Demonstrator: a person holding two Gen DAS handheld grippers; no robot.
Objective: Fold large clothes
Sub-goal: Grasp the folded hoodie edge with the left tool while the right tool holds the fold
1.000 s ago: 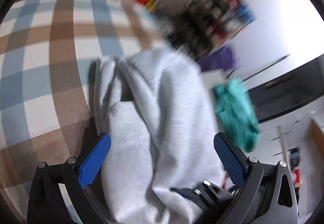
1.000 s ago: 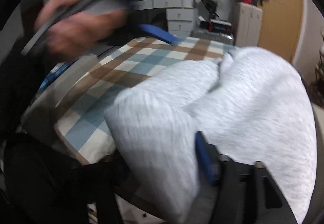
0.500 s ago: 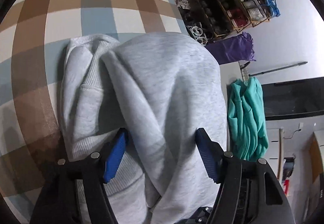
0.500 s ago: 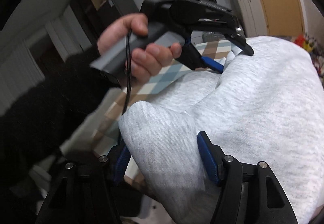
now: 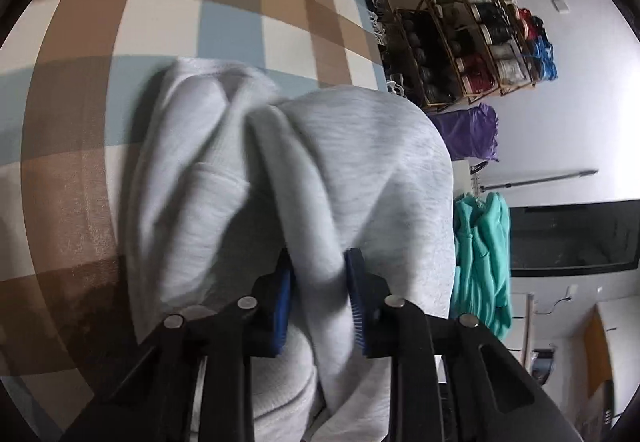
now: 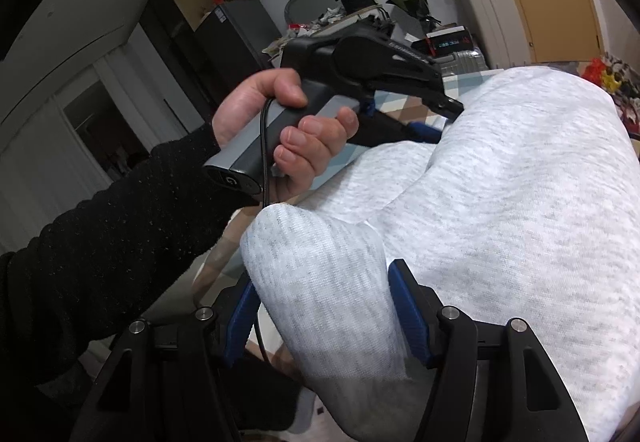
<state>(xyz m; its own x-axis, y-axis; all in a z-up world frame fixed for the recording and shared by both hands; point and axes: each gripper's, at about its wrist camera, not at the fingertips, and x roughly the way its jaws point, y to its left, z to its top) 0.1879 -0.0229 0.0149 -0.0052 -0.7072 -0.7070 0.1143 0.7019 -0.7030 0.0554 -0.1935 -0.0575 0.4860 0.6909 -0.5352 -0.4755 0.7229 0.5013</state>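
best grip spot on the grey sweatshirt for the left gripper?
The raised fold ridge on the grey sweatshirt, approached from its near edge along the ridge. It stands up narrow enough to fit between the pads; the flat panels beside it offer no edge. The left gripper is closing on that ridge now.

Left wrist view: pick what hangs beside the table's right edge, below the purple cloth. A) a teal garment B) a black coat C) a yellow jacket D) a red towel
A: a teal garment hangs just past the grey sweatshirt, below the purple cloth and under the shelf rack.
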